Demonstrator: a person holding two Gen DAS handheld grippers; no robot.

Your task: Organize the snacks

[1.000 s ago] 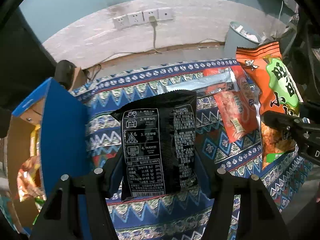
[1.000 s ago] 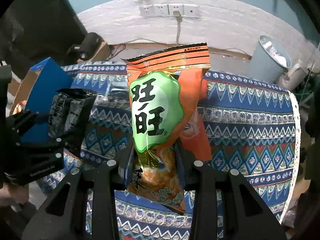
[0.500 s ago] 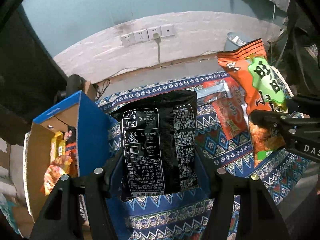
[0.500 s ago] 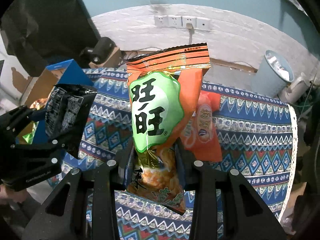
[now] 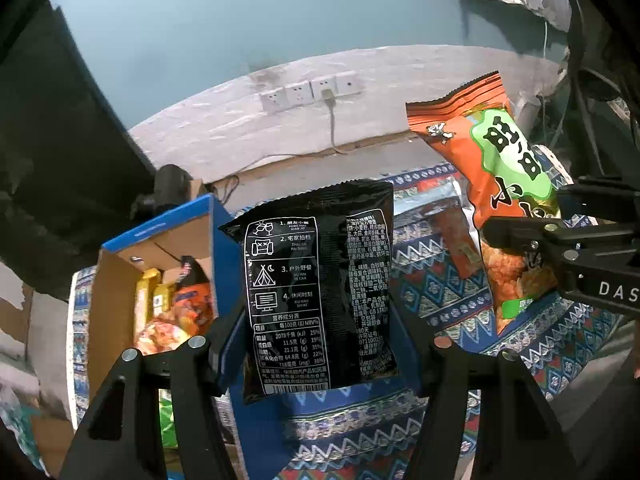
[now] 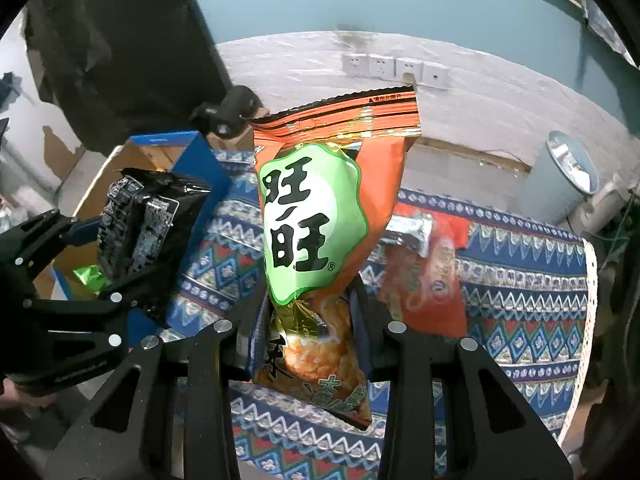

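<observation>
The left gripper (image 5: 320, 344) holds the black snack packet (image 5: 320, 292) by its lower part, up in the air just beside the open blue box (image 5: 168, 228); the right gripper (image 6: 308, 332) is closed on the orange snack bag (image 6: 328, 216) near its bottom, above the patterned cloth (image 6: 520, 280). Both bags look light, soft and slippery, with fragile contents, so a grip on the flat lower part seems safest. The left view shows snacks already inside the box; the right view shows the red packet (image 6: 436, 276) lying on the cloth.
</observation>
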